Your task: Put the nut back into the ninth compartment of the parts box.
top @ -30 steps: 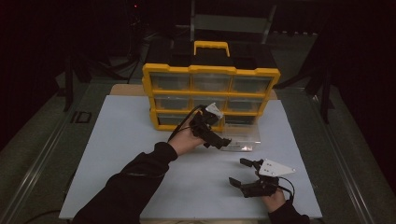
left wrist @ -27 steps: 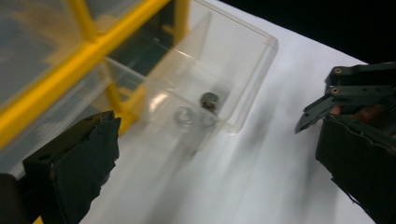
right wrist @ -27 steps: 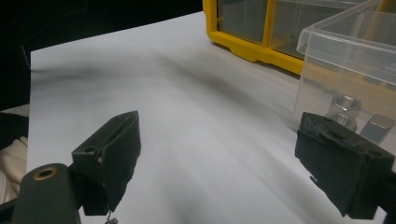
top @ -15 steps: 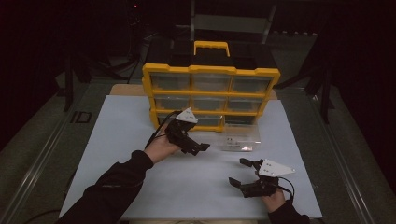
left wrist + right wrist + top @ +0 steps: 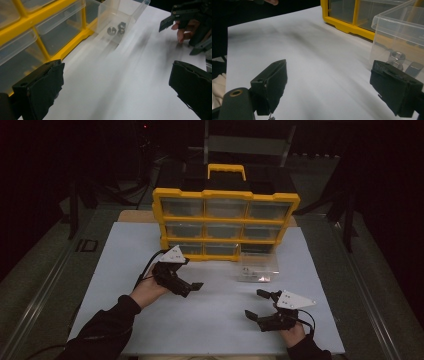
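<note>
Both grippers empty, left gripper (image 5: 192, 287) jaws spread wide, right gripper (image 5: 260, 304) spread too.

A yellow-framed cabinet (image 5: 225, 222) with clear drawers and a black top stands on a plain white sheet (image 5: 125, 250), beside a clear plastic drawer (image 5: 257, 267) holding silvery grey nuts (image 5: 116, 28), near two black grippers with pale grey plates.

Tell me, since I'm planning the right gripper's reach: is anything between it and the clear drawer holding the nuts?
Nothing visible. Only bare white mat lies between the right gripper and the clear drawer; the left gripper sits off to the side.
</note>
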`<state>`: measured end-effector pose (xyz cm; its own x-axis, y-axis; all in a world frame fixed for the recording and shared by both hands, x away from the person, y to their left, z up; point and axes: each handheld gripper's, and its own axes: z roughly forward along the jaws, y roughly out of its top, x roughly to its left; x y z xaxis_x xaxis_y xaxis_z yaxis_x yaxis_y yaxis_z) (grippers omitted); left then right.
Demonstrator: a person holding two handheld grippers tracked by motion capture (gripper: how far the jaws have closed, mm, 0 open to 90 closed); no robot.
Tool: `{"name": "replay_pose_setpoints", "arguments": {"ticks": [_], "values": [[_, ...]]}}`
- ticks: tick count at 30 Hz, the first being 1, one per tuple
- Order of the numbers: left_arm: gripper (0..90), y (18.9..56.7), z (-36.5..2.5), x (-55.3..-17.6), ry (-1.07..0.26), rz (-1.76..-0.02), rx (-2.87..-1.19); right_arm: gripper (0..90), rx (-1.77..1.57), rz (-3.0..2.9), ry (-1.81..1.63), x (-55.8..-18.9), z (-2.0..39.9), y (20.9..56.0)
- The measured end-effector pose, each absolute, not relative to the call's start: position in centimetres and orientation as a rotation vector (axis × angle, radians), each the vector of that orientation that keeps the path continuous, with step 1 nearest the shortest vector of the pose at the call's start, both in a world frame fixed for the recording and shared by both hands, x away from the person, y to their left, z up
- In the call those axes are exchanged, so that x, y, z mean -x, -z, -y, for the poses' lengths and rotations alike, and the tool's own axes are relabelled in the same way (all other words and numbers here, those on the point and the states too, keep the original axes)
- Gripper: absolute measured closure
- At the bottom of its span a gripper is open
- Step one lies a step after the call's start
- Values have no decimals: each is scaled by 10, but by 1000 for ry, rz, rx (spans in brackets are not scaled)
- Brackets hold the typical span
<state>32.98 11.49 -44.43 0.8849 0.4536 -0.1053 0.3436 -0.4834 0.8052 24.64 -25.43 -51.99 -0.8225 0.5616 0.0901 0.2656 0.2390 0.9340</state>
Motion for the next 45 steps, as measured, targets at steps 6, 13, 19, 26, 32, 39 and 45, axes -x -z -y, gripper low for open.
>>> {"name": "replay_pose_setpoints", "arguments": {"ticks": [6,13,19,26,32,39,45], "values": [[0,455,-131,-317,-165,-566,-2125,144,-780,-2254,-1610,-247,254,520],[0,462,-155,-303,-165,-586,-2072,144,-781,-2249,-1620,-247,254,520],[0,473,-170,-290,-168,-614,-2047,144,-777,-2249,-1620,-246,254,520],[0,488,-187,-274,-155,-664,-2011,144,-782,-2246,-1615,-246,254,520],[0,494,-197,-261,-162,-693,-1994,144,-781,-2253,-1610,-247,253,521],[0,500,-207,-251,-184,-694,-1994,144,-781,-2252,-1605,-247,254,521],[0,508,-217,-243,-197,-668,-1974,144,-782,-2255,-1604,-247,253,521]]}}
